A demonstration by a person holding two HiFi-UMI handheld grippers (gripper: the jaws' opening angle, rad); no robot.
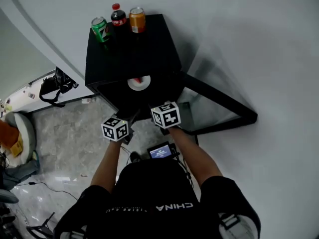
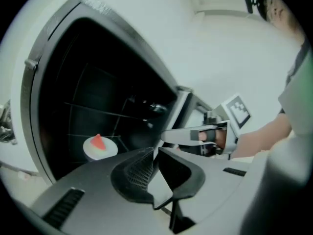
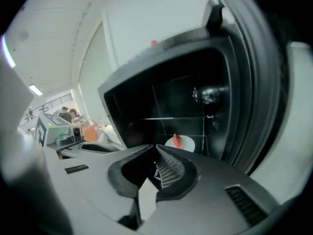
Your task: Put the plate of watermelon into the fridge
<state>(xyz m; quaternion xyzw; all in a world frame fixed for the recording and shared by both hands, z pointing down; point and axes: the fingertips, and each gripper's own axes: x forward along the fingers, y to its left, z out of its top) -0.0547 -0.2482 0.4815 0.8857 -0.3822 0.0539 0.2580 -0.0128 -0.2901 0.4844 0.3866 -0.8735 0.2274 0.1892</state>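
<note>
The white plate (image 1: 138, 83) with a red watermelon wedge sits on a wire shelf inside the open black fridge (image 1: 132, 49). It shows in the left gripper view as the plate (image 2: 100, 148) and in the right gripper view as the plate (image 3: 180, 143). Both grippers hang in front of the fridge opening, apart from the plate. My left gripper (image 2: 155, 151) has its jaw tips together with nothing held. My right gripper (image 3: 156, 148) is shut and empty too; its long fingers (image 2: 186, 135) reach toward the door frame in the left gripper view.
The fridge door (image 1: 219, 106) stands swung open to the right. On the fridge top stand a green can (image 1: 101, 29), a cola bottle (image 1: 118, 16) and an orange can (image 1: 137, 20). A black bag (image 1: 55, 86) lies on the floor at the left.
</note>
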